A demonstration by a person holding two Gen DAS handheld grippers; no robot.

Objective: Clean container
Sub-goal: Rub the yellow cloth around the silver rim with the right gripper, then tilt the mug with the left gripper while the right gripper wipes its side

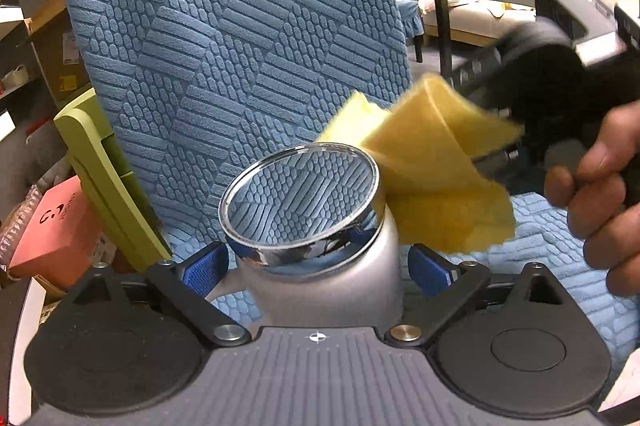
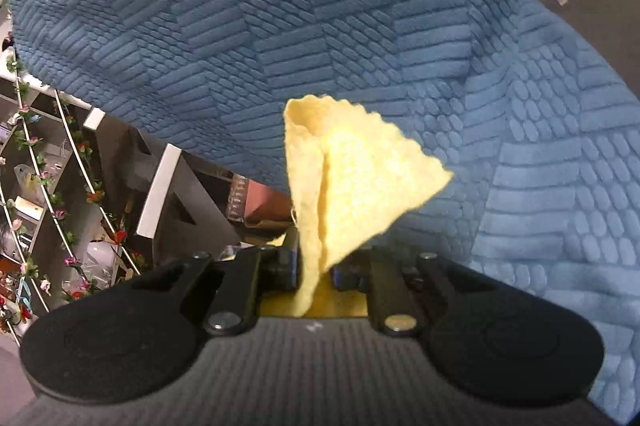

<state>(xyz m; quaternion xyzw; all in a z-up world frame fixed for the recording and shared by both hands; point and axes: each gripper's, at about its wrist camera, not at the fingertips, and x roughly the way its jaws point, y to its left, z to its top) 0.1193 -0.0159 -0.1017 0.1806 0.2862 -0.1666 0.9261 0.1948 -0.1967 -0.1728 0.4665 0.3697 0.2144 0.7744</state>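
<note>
Yellow cloth [image 2: 352,185] pinched in our right gripper [image 2: 316,272], left gripper [image 1: 320,266] clamping the clear chrome-rimmed jar [image 1: 316,226]; next we judge wiping its rim.

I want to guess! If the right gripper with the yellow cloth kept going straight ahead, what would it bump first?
Probably the blue chair cover: it fills the view beyond the cloth that the right gripper pinches. Depth is unclear.

Right claw [image 1: 516,129] motion-blurred behind the yellow cloth [image 1: 436,161], its blue pads [image 2: 294,262] perhaps mostly cloth-covered.
</note>
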